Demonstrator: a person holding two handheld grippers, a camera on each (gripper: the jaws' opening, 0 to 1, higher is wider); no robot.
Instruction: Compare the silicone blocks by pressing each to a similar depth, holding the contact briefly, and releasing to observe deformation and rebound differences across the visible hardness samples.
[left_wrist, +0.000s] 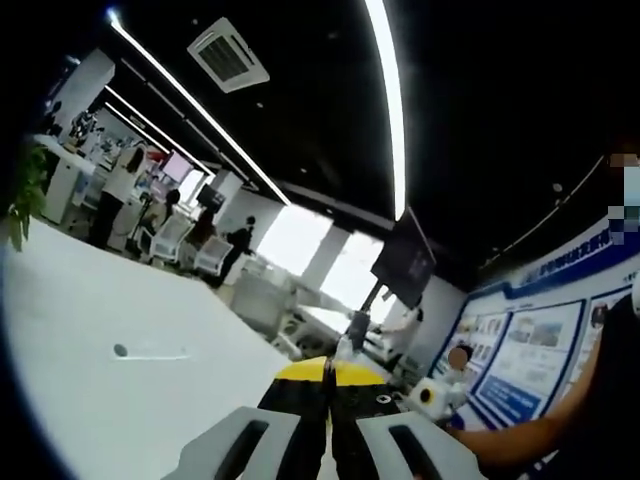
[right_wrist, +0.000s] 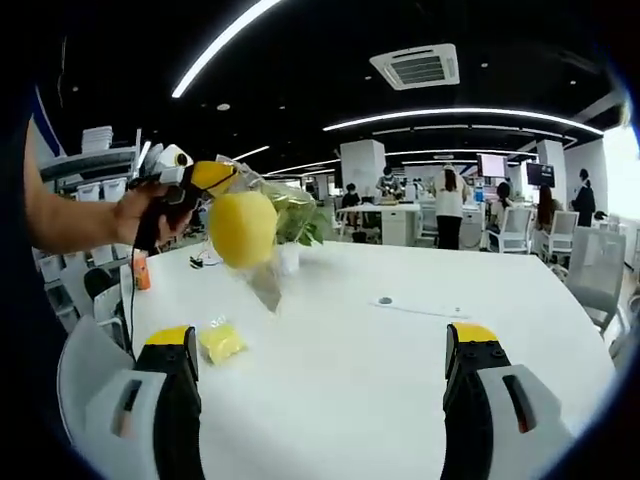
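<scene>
In the right gripper view a hand holds my left gripper (right_wrist: 215, 177) up at the left. Its yellow-tipped jaws are shut on the top of a clear bag (right_wrist: 268, 280). A round yellow silicone block (right_wrist: 242, 228) hangs inside the bag, above the white table (right_wrist: 350, 380). A smaller yellow block (right_wrist: 222, 343) in clear wrap lies on the table beside the left jaw of my right gripper (right_wrist: 325, 345). That gripper is open and holds nothing. In the left gripper view my left gripper (left_wrist: 328, 370) points up and away, its jaws pressed together; the bag is hidden there.
A potted green plant (right_wrist: 297, 215) stands behind the hanging block. A small round fitting (right_wrist: 385, 300) sits mid-table, and an orange item (right_wrist: 145, 270) is at the table's left edge. White office chairs (right_wrist: 590, 265) stand to the right. A person's arm (left_wrist: 525, 440) reaches in at lower right.
</scene>
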